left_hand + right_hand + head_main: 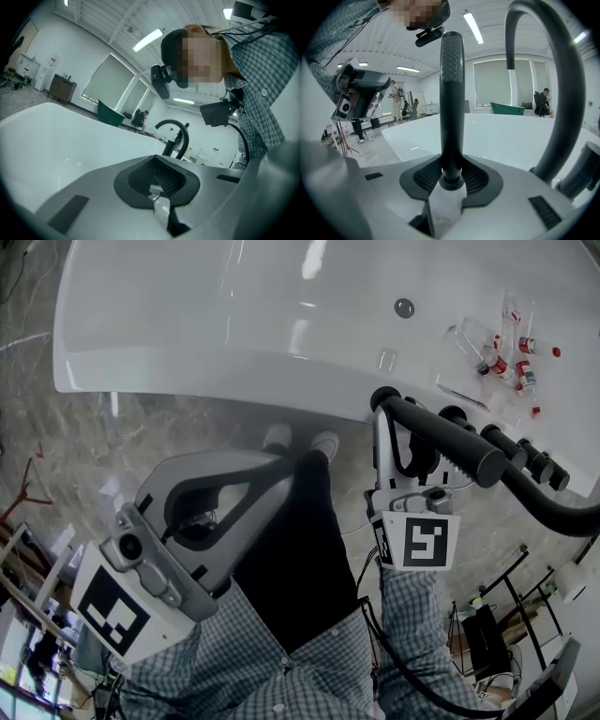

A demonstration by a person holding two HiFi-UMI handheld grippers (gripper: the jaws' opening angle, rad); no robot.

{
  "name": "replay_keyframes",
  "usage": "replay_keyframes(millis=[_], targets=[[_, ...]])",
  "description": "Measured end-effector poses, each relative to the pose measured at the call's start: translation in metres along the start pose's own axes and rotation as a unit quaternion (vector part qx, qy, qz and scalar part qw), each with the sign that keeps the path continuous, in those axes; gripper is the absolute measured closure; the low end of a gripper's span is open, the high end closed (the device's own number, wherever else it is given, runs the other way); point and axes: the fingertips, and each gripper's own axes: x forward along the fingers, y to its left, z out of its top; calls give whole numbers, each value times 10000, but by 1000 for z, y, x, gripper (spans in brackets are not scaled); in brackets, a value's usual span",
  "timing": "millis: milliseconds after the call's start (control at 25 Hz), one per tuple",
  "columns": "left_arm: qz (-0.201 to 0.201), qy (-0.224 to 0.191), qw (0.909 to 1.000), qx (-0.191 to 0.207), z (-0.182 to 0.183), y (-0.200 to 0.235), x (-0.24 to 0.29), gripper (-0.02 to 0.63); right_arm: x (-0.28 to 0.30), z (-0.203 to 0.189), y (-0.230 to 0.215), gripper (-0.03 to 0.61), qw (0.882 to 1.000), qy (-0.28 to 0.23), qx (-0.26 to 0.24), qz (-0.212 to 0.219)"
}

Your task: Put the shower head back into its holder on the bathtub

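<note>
The black shower head (441, 435) is a straight wand lying aslant over the tub's near rim, beside the black curved spout (553, 510). My right gripper (397, 420) is shut on the wand's lower end. In the right gripper view the shower head (452, 93) stands upright from between the pads of the right gripper (450, 180), with the spout (565, 89) arching to its right. My left gripper (296, 458) hangs over the floor short of the white bathtub (234, 324), shut with nothing in it. In its own view the left gripper (161, 187) shows bare pads. I cannot make out the holder.
Black tap knobs (497, 435) line the tub rim by the spout. Several small bottles (506, 357) lie inside the tub at the right, near the drain (404, 307). The person's shoes (324, 442) stand on the marble floor against the tub. Stands and cables (487, 624) crowd the lower right.
</note>
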Motion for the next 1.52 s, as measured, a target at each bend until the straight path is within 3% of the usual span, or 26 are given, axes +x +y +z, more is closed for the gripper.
replay_keyframes(millis=[600, 1160, 1320, 1440, 1520], targets=[[-38, 50, 10000, -54, -7, -1, 4, 606, 9, -14, 4, 446, 9989, 54, -464, -81], [-150, 99, 9998, -43, -7, -11, 8, 606, 3, -17, 4, 446, 9997, 141, -208, -25], [-181, 108, 9998, -11, -4, -16, 9, 606, -11, -24, 1, 446, 9989, 402, -211, -114], [-204, 105, 9997, 32, 0, -21, 10, 606, -19, -13, 1, 446, 9996, 163, -125, -178], [-229, 91, 9997, 74, 4, -25, 11, 606, -30, -14, -4, 456, 9993, 261, -88, -259]])
